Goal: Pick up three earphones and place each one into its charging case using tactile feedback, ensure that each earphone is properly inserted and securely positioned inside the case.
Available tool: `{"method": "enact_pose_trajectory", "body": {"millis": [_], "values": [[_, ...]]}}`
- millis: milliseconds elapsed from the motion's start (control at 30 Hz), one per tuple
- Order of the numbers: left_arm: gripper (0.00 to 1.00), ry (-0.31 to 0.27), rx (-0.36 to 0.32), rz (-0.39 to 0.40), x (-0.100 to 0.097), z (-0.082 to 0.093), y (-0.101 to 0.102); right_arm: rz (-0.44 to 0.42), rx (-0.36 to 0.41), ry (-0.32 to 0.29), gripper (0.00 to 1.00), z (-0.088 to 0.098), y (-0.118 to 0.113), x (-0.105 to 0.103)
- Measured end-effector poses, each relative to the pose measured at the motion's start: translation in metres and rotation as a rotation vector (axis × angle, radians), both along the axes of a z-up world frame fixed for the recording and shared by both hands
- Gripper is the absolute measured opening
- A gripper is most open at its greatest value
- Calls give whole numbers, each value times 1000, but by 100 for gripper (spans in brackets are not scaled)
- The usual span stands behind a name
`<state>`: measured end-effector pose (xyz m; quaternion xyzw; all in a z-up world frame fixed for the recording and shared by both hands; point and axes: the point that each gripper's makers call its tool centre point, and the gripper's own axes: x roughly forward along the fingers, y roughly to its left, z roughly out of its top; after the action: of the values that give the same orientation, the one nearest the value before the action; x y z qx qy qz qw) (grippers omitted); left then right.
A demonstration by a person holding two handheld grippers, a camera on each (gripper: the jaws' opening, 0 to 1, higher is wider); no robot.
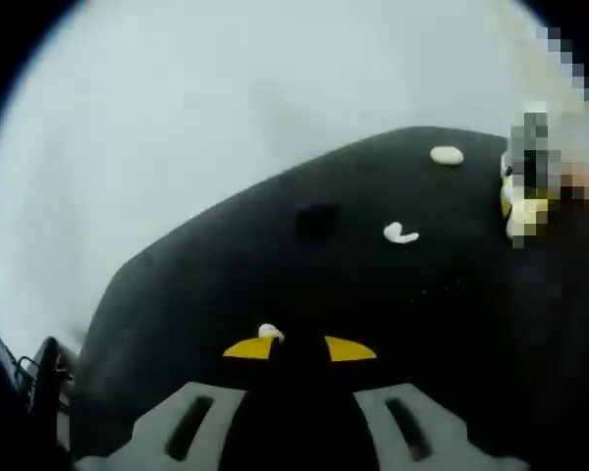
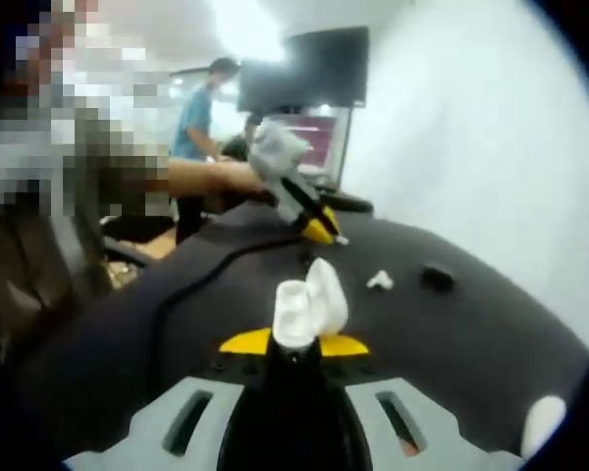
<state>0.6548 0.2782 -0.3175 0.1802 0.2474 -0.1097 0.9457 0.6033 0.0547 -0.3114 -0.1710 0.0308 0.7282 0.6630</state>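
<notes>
R gripper (image 2: 296, 343) is clamped on the open white case (image 2: 309, 302), lid up, held above the black table (image 2: 491, 324). L gripper (image 1: 299, 348) is pinching a small white bud (image 1: 270, 334) at its tips. In R view, L gripper sits beyond the case, so the bud must travel toward the case mouth. Another bud (image 1: 401, 234) lies loose mid-table; a white oval piece (image 1: 446, 155) sits farther off. Bud's long axis: can't tell.

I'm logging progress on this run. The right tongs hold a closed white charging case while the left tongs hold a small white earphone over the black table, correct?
One detail is wrong: the white plastic charging case in the right tongs is open, its lid raised, as the right gripper view shows. The rest holds: the left tongs grip a small white earphone over the black table.
</notes>
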Motion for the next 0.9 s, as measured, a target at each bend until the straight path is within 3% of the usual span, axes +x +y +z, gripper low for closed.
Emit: {"method": "enact_pose_trajectory", "body": {"millis": [133,267,367,433,467,533,567,633,700,767,800,867,900], "values": [[10,-9,-17,19,13,-1,8,-1,1,-7,17,0,1,1],[9,-74,118,4,14,20,20,1,1,-10,17,0,2,1],[12,26,117,-31,10,16,26,6,2,-3,17,0,3,1],[10,30,124,-49,13,25,33,8,2,2,17,-1,2,1],[8,25,119,-50,15,32,36,7,2,2,17,-1,2,0],[8,-23,36,-40,27,64,43,6,3,0,17,-1,1,-1],[9,-2,-12,-38,30,72,47,5,3,-1,17,-1,1,-1],[10,52,-60,-131,32,76,41,5,3,2,17,-1,1,-1],[10,160,-77,-180,27,65,42,6,4,5,17,-1,0,-1],[9,176,-55,-251,28,57,43,6,4,6,17,-1,-1,-2],[9,178,-85,-323,25,52,37,6,4,7,17,-2,-1,-2],[11,180,-145,-354,24,46,33,7,5,7,17,-2,-2,-2],[12,183,-141,-349,25,40,37,7,4,7,17,-2,-2,-2]]}}
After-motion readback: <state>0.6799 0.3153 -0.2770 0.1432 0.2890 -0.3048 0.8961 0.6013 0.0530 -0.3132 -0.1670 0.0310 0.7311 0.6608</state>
